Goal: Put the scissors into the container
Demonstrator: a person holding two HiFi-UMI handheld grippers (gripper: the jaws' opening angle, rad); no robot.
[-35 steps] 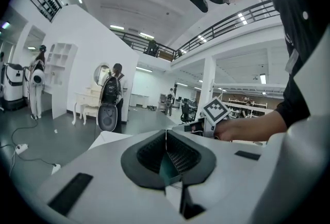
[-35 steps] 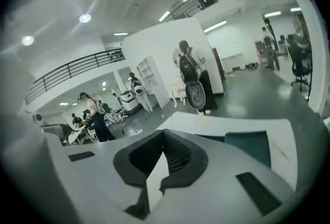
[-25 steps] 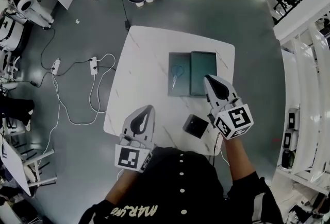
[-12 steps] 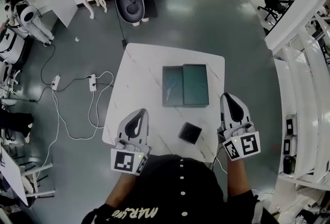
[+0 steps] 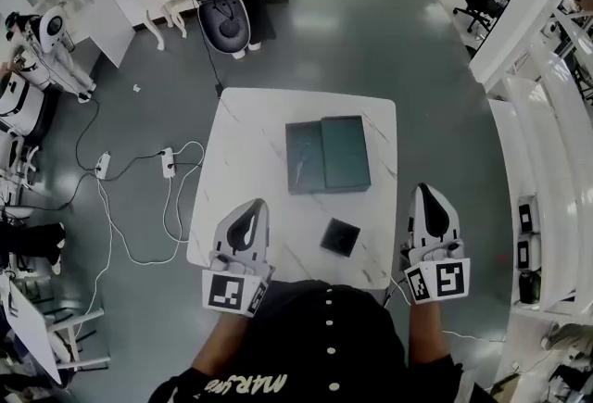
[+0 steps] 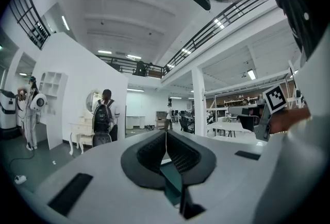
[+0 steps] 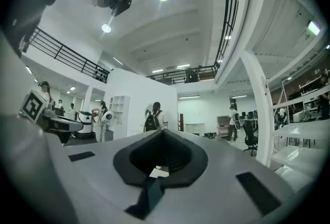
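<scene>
**Scissors look put away**

The scissors lie inside the container, in its left half, on the table. They show only as a thin pale shape. So the main job looks done, I think. The left gripper has its jaws pressed together with nothing in them. The right gripper is closed and empty too. Both are near the person, well apart from the container. Nothing looks left to do

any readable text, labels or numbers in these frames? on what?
"MARS": pale print on the person's dark top, upside down in the head view; the letters after it are too blurred to read.
Cubes on the left gripper and right gripper: square patterns only, no text.
Nothing else is readable.
</scene>
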